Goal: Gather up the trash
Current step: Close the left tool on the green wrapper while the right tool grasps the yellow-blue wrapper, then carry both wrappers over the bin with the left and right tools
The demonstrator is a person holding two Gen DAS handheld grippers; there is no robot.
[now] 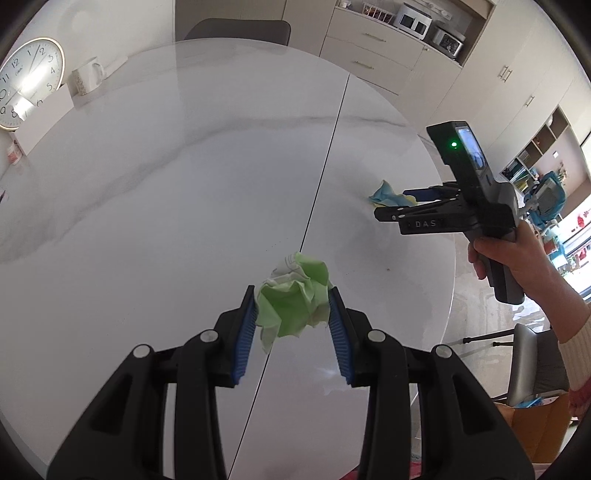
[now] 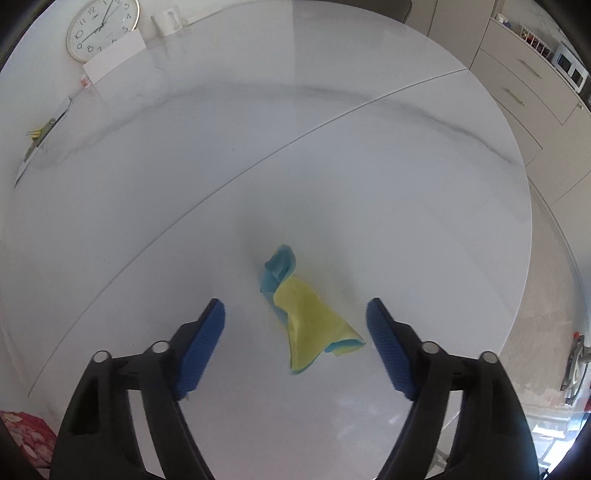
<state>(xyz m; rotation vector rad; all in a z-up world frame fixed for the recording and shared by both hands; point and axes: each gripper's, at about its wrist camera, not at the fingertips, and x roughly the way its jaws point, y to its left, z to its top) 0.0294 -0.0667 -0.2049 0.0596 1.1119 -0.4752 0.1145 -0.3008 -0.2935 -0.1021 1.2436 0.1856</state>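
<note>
Left fingers: the left gripper [image 1: 291,314] is clenching one crumpled green paper wad [image 1: 293,299]; both blue pads [image 1: 245,328] are pressing into its sides.
Right fingers: the right gripper [image 2: 295,325] is standing released, its blue pads [image 2: 201,350] apart on either side of one blue-and-yellow wrapper [image 2: 306,321] and touching nothing.
Trash count: two pieces are showing, the green wad and the blue-and-yellow wrapper [image 1: 388,194].
Green wad, place: it is sitting between the left fingertips, bulging just beyond them, over the seam line [image 1: 325,166] of the white marbled surface [image 1: 166,203].
Wrapper, place: it is lying flat on the surface [image 2: 406,184] between the right fingers, its blue curl reaching past the tips and its yellow part nearer the right-hand pad.
Gripper count: two are showing; in the left wrist view the right gripper [image 1: 397,205] is pointing at the wrapper, carried by a person's hand [image 1: 517,254] in a pale sleeve [image 1: 576,343].
Beyond the left fingers: one round wall clock [image 1: 26,81] and one white mug [image 1: 86,75] are standing far off to the left, and one dark chair back [image 1: 238,31] is rising behind the far edge.
Beyond the right fingers: one clipped paper sheet [image 2: 42,136] is lying well off to the left.
Right of the left fingers: one cardboard box [image 1: 532,428] is sitting below the surface edge beside one grey chair [image 1: 528,365].
In the way: nothing is lying between either pair of fingers and its trash piece.
</note>
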